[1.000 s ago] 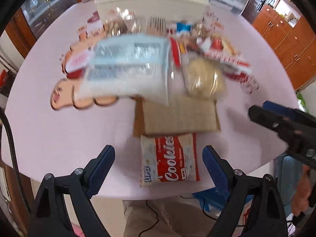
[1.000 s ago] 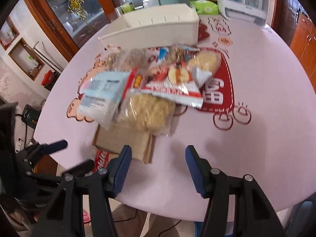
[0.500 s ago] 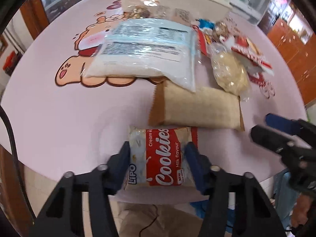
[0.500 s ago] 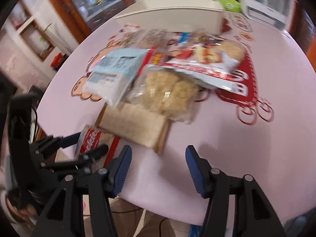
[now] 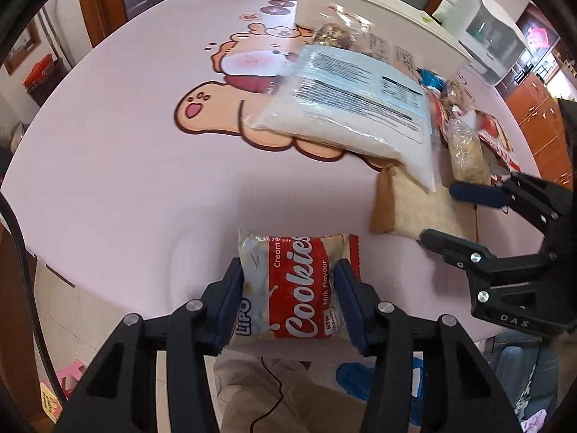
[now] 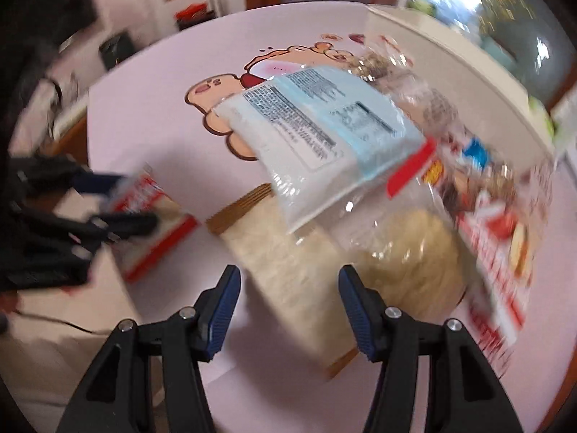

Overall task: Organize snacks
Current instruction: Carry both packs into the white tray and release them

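My left gripper (image 5: 288, 299) is shut on the red and white Lipo cookies pack (image 5: 294, 285) at the table's near edge; it also shows in the right wrist view (image 6: 151, 216). My right gripper (image 6: 288, 306) is open and straddles the near end of a brown-edged pack of pale wafers (image 6: 288, 267), also seen in the left wrist view (image 5: 418, 209). In the left wrist view the right gripper (image 5: 447, 213) sits at the right. A white and blue bag (image 5: 357, 108) leans on the wafer pack. A clear bag of pale puffs (image 6: 407, 252) lies beside it.
A long white bin (image 5: 371, 11) stands behind the snack pile on the pink table (image 5: 126, 166). A red and white snack bag (image 6: 501, 252) and small wrapped snacks (image 5: 432, 83) lie at the right. A white appliance (image 5: 483, 29) stands at the far right.
My left gripper closed in on the cookies pack and gripped its sides. My right gripper swung left and down onto the wafer pack's end.
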A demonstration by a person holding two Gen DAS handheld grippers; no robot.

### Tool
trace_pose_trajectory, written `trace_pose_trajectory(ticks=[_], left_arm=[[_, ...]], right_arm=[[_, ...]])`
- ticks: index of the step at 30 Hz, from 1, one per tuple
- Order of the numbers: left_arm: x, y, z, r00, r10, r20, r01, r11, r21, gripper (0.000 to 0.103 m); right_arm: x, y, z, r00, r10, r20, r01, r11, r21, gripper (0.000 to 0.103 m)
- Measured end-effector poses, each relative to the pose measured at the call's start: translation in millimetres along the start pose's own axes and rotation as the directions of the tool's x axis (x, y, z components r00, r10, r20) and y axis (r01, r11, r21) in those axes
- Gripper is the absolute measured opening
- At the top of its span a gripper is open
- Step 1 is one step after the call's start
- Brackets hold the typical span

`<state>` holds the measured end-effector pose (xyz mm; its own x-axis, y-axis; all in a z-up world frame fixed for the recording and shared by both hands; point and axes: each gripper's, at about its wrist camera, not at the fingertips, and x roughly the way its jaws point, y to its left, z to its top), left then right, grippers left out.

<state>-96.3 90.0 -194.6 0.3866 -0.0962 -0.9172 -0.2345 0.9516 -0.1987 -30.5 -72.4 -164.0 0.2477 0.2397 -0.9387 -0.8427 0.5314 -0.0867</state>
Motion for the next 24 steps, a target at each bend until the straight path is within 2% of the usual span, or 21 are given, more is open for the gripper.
trace_pose_trajectory(ticks=[4,8,12,16,24], left_arm=[[-1.9,9.2,-1.3,1.0,-0.031,-0.004,0.031,0.999,-0.015,0.049],[-0.8,14.6,0.7,0.998,-0.061,-0.005,0.06,0.998,-0.021,0.048],[-7.1,14.6,5.1,0.997,-0.07,0.016,0.071,0.997,-0.019,0.048],[-15.0,14.0,13.2,0.997,-0.069,0.04,0.069,0.998,-0.008,0.048],[-28.7,0.6,29.8,0.994,-0.083,0.075,0.082,0.997,0.013,0.048]], right_arm=[[12.2,2.0,7.0,0.999,0.012,-0.034,-0.015,0.995,-0.097,0.072],[23.1,-8.6,18.0,0.99,0.11,-0.086,-0.114,0.992,-0.046,0.077],[21.6,0.2,16.4,0.986,0.141,-0.084,-0.147,0.986,-0.074,0.063],[17.9,6.1,13.6,0.978,0.193,-0.074,-0.198,0.978,-0.06,0.059],[-17.6,8.8,-3.6,0.979,0.202,0.011,-0.201,0.978,-0.055,0.057]])
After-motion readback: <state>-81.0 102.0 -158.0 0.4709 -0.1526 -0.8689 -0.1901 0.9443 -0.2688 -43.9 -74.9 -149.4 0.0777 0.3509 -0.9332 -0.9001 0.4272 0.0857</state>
